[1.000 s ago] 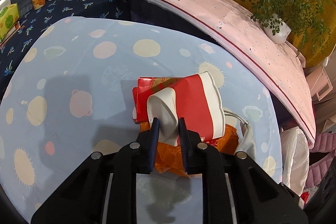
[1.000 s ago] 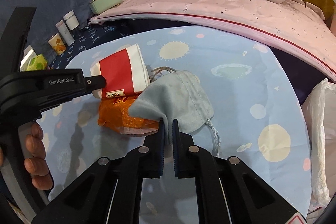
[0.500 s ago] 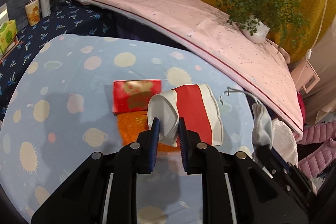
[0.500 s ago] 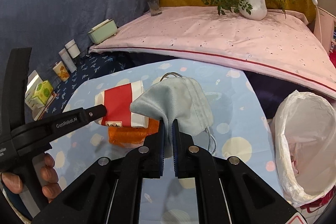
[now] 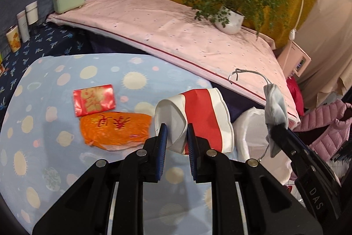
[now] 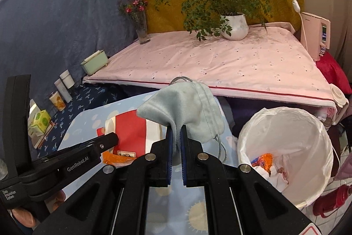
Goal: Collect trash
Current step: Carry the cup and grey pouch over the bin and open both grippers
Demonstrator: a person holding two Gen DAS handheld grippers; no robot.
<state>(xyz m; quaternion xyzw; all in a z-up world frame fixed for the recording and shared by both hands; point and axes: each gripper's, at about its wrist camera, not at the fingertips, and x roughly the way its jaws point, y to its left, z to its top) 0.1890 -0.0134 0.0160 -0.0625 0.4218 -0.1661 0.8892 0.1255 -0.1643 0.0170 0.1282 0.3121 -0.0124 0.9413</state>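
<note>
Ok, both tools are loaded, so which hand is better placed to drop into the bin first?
Probably the right. Its tool grips the face mask close beside the lined bin, whose mouth is open. The left tool, gripping the paper cup, sits farther over the table.

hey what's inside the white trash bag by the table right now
The white trash bag already holds some trash: an orange wrapper and crumpled white paper at the bottom. Anything beneath those, or behind the bag's near wall, is covered.
</note>
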